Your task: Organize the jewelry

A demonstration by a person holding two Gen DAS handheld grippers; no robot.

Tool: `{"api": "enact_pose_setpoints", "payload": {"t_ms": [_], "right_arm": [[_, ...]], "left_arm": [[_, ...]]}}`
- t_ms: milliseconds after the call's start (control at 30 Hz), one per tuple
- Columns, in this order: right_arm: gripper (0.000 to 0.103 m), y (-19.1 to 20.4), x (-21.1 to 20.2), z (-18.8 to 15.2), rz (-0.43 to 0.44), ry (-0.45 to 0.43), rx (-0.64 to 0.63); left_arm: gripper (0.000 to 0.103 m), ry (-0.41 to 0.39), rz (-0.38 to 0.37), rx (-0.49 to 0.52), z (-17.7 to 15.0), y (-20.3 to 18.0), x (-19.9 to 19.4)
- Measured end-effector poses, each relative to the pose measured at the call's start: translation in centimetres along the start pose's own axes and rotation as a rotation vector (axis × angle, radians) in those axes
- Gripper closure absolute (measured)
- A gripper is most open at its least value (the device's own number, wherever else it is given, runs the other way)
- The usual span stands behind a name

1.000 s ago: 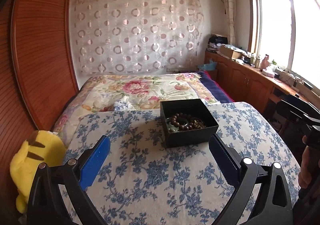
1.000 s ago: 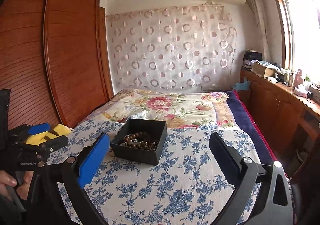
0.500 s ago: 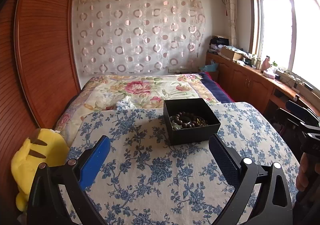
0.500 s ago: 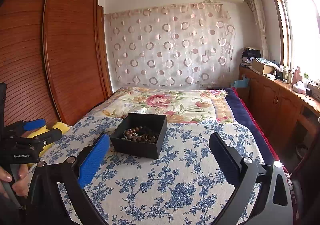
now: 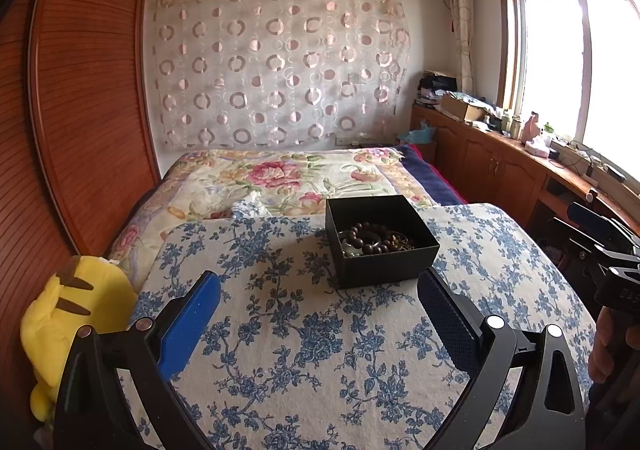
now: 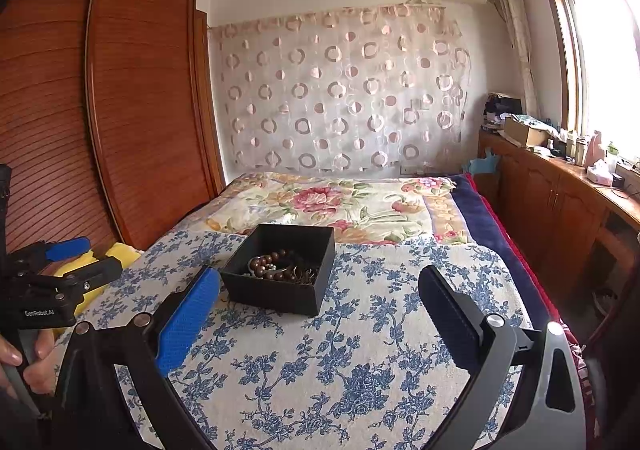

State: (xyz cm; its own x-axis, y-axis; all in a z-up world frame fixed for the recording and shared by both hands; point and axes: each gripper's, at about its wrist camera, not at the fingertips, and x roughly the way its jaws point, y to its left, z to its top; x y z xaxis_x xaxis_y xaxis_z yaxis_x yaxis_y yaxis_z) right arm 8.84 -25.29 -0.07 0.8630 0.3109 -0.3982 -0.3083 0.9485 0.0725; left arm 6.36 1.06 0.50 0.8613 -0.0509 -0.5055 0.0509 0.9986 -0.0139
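At the centre of both views, a black box (image 5: pixel 380 240) of bead jewelry (image 5: pixel 370 238) sits on the blue-flowered cloth (image 5: pixel 320 330); left gripper (image 5: pixel 320 284) and right gripper (image 6: pixel 320 278) both gape wide, empty.

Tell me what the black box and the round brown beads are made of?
black box: probably stiff cardboard, with a matte, dull finish and thin, straight walls.
brown beads: look like polished wood, dark brown with a soft shine, though they could be stone or plastic.
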Motion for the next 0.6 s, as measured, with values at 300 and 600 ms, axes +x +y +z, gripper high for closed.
{"api": "enact_pose_setpoints", "payload": {"t_ms": [300, 600], "right_arm": [[0.003, 0.00, -0.02, 0.03, 0.000, 0.000, 0.000], [0.003, 0.04, 0.12, -0.11, 0.000, 0.000, 0.000]], "left_arm": [[0.008, -0.009, -0.002, 0.003, -0.15, -0.20, -0.32], [0.008, -0.009, -0.003, 0.002, -0.17, -0.22, -0.33]]}}
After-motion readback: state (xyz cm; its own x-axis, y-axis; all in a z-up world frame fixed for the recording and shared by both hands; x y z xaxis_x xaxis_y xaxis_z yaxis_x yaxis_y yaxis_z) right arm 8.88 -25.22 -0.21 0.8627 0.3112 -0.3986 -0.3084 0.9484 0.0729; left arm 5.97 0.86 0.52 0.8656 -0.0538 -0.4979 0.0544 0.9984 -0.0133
